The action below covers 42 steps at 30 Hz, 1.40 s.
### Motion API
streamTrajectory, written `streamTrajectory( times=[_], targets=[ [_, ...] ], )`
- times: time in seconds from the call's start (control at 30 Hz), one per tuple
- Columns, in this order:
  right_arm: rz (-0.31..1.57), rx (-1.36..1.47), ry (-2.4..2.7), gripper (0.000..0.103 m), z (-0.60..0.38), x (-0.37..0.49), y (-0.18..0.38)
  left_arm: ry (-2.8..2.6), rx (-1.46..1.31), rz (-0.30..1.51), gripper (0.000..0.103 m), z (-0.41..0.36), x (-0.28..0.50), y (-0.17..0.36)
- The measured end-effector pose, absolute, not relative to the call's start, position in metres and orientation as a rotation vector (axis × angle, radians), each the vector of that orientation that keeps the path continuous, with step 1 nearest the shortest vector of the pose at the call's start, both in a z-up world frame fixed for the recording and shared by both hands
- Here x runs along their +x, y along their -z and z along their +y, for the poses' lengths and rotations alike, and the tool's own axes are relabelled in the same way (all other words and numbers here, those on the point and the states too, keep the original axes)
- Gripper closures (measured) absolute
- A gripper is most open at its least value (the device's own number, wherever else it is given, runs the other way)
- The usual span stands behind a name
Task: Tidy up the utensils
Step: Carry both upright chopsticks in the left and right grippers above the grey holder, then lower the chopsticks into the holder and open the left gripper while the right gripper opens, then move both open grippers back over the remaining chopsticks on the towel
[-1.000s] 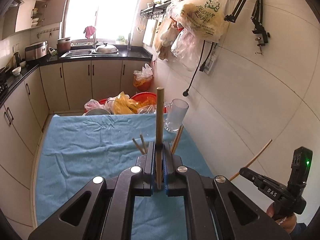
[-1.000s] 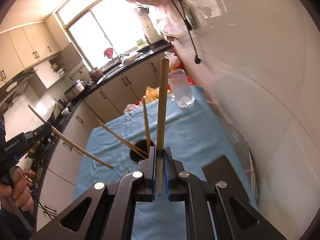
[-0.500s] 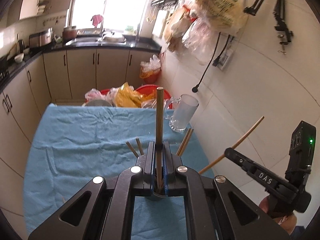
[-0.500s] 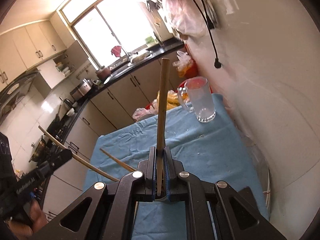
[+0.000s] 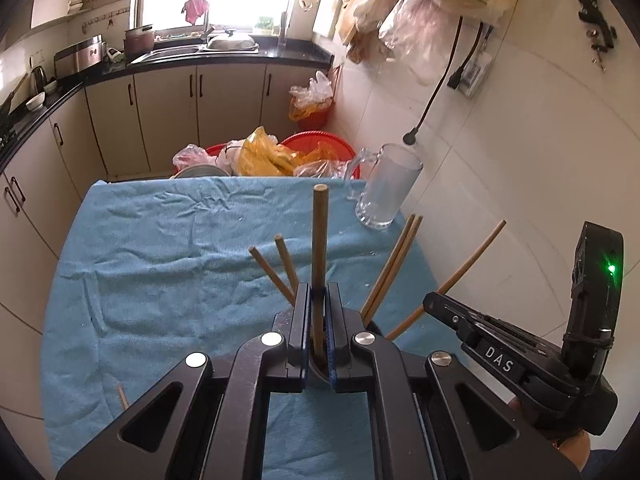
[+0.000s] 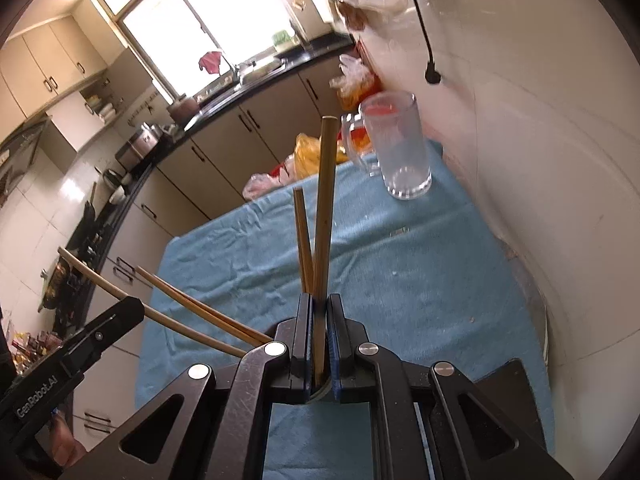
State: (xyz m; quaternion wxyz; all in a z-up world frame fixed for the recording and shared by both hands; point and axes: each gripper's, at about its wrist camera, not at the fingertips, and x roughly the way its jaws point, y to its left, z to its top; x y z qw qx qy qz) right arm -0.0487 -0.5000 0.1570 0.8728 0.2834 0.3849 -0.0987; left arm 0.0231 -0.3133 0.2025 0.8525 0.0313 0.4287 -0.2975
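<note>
My left gripper [image 5: 319, 292] is shut on a wooden chopstick [image 5: 319, 236] that stands upright over the blue cloth [image 5: 160, 264]. Several other chopsticks [image 5: 394, 264] fan out from behind its fingers; what they stand in is hidden. At the right of this view, my right gripper [image 5: 434, 304] holds a slanted chopstick [image 5: 474, 254]. In the right wrist view, that gripper [image 6: 319, 302] is shut on its chopstick [image 6: 325, 200], with another chopstick [image 6: 302, 232] close beside it. The left gripper [image 6: 128, 310] reaches in from the lower left with its chopstick [image 6: 92, 276].
A clear glass mug [image 5: 384, 188] [image 6: 400, 152] stands at the cloth's far right corner, by the tiled wall. A loose chopstick [image 5: 122, 396] lies near the cloth's left front edge. Red basins with plastic bags [image 5: 280, 156] sit beyond the table. Kitchen cabinets run along the left.
Both grippers have sunk and come closer together over the cloth, each still shut on its chopstick. The standing chopsticks and the mug now look nearer and larger.
</note>
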Motion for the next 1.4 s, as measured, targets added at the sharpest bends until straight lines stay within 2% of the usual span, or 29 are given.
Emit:
streamTrajectory(
  times=[0.33,0.47,0.53,0.6,0.63,0.7,0.73,0.8,1.07,1.4],
  targets=[
    [0.829,0.592,0.194,0.095,-0.496,-0.045,-0.147,0.618,0.064,0.909,0.095,-0.314,0.026,-0.2],
    [0.795,0.591,0.199,0.093,-0.498,-0.055,-0.157,0.614,0.049,0.891,0.082,-0.309,0.024,-0.207],
    [0.781,0.588,0.212,0.091,-0.5,-0.062,-0.163,0.61,0.036,0.876,0.081,-0.304,0.022,-0.213],
    [0.769,0.593,0.226,0.079,-0.502,-0.071,-0.168,0.607,0.024,0.866,0.079,-0.299,0.02,-0.219],
    [0.765,0.594,0.234,0.076,-0.502,-0.075,-0.17,0.604,0.018,0.852,0.077,-0.294,0.018,-0.224],
    [0.751,0.592,0.255,0.072,-0.501,-0.085,-0.174,0.586,0.02,0.821,0.064,-0.286,0.012,-0.23],
    [0.749,0.587,0.263,0.071,-0.5,-0.089,-0.175,0.579,0.023,0.807,0.063,-0.282,0.01,-0.231],
    [0.751,0.57,0.291,0.063,-0.496,-0.098,-0.177,0.569,0.029,0.789,0.062,-0.274,0.003,-0.232],
    [0.784,0.528,0.368,0.051,-0.468,-0.123,-0.174,0.57,0.036,0.832,0.061,-0.248,-0.017,-0.214],
    [0.839,0.501,0.354,0.05,-0.43,-0.13,-0.164,0.564,0.022,0.866,0.061,-0.221,-0.027,-0.201]
  ],
)
